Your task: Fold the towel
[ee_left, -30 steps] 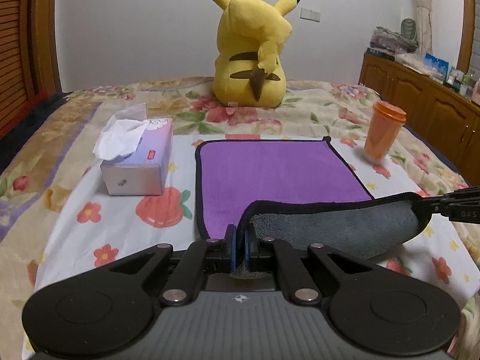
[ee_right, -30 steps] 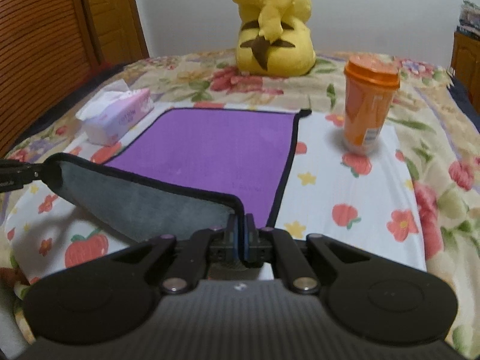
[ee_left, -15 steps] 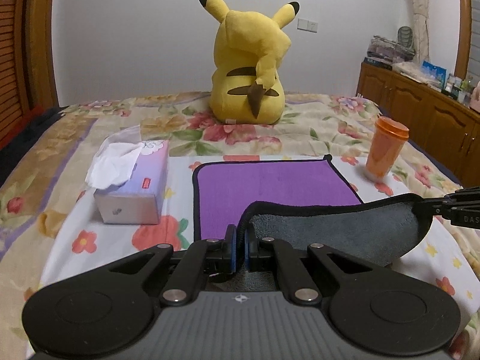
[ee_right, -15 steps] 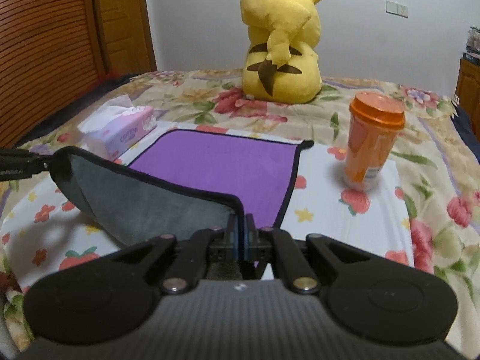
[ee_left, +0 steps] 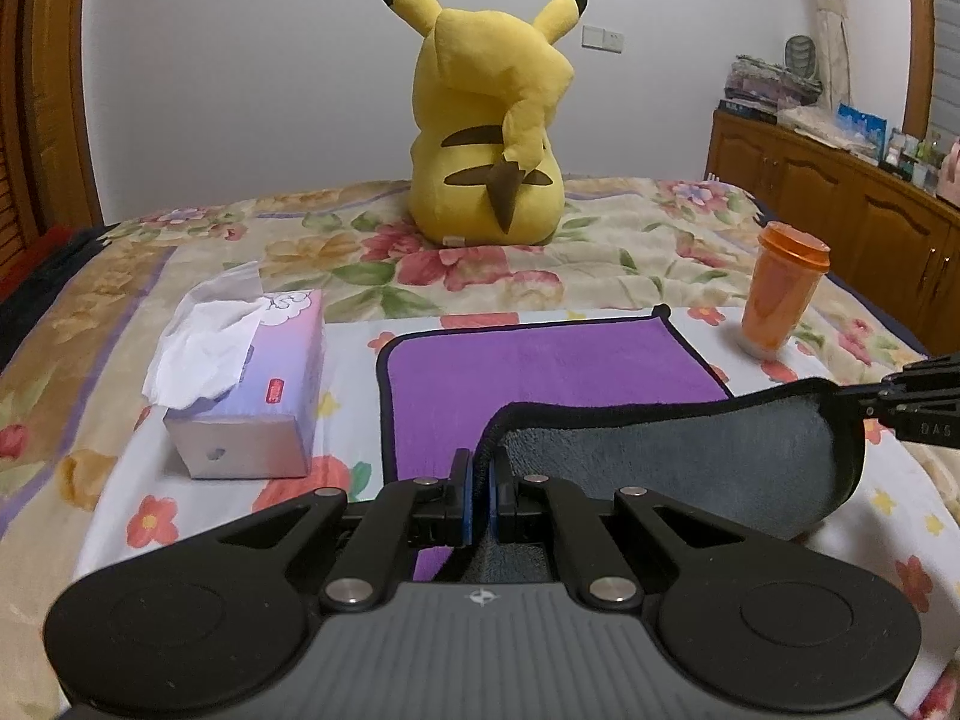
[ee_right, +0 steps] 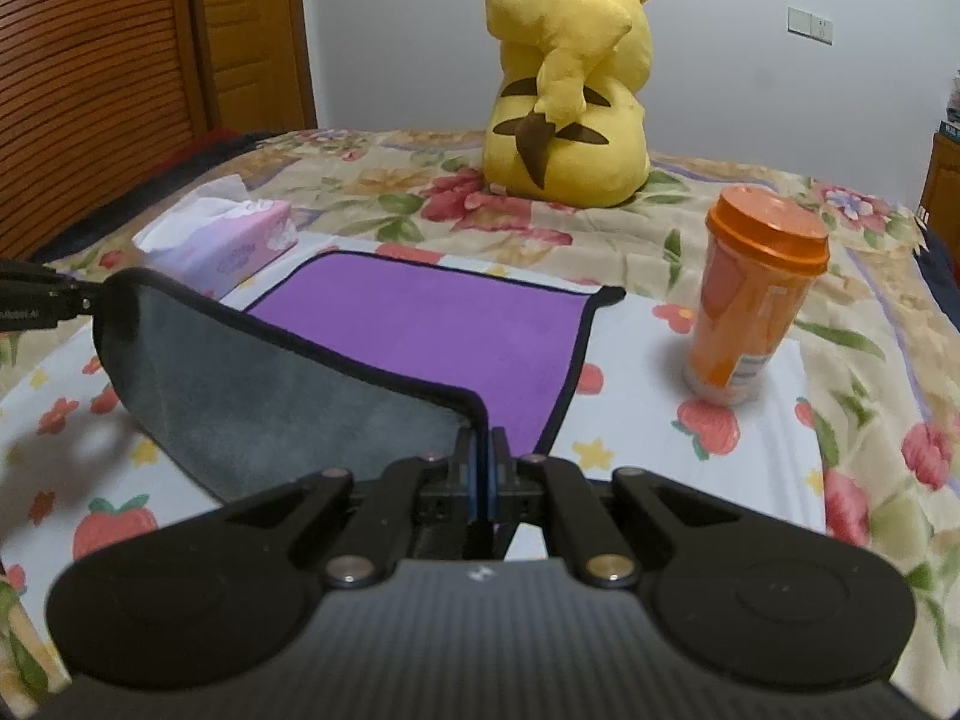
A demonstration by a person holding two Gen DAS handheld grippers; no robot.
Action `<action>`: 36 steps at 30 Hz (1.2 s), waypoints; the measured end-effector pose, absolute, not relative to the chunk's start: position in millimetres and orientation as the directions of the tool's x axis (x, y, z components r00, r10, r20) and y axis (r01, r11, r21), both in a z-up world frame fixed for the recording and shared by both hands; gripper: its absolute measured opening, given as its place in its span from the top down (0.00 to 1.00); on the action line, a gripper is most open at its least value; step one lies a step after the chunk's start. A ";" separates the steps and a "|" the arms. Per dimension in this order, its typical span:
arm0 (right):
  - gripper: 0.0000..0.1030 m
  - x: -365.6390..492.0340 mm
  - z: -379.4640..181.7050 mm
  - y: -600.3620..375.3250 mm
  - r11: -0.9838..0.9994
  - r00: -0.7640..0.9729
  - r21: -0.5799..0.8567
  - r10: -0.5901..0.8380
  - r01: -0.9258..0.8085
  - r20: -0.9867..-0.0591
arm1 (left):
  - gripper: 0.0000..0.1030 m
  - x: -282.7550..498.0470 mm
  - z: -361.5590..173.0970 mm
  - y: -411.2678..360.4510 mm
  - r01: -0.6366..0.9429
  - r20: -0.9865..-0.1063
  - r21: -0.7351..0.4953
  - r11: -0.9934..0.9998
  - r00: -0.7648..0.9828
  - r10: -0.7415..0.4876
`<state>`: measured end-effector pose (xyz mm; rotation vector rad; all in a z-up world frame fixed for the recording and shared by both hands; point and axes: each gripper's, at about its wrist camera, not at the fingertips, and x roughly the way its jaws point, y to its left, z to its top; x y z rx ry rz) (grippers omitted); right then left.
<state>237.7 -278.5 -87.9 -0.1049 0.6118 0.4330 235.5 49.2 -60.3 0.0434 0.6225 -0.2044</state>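
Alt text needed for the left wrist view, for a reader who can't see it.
The left hand-held gripper pinches a near corner of a purple towel, lifted to show its grey underside; the right hand-held gripper holds the other corner. Tissue box, orange cup and yellow plush sit on the floral bed.

Right gripper [ee_left: 918,414] – "BAS" printed, partly legible.
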 end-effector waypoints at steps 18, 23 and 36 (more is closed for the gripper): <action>0.96 260.5 -91.9 -275.9 0.900 0.741 0.002 0.361 -0.436 -0.567 | 0.92 264.3 -68.6 48.0 0.213 -0.573 -0.004 0.977 0.800 -0.177; 0.96 266.8 -84.1 -275.7 0.899 0.757 -0.002 0.367 -0.438 -0.540 | 0.92 269.4 -60.8 46.6 0.223 -0.553 -0.007 0.975 0.811 -0.190; 0.97 288.1 -70.7 -259.3 0.888 0.792 -0.107 0.337 -0.447 -0.509 | 0.92 293.4 -43.5 56.1 0.200 -0.514 -0.025 0.980 0.838 -0.184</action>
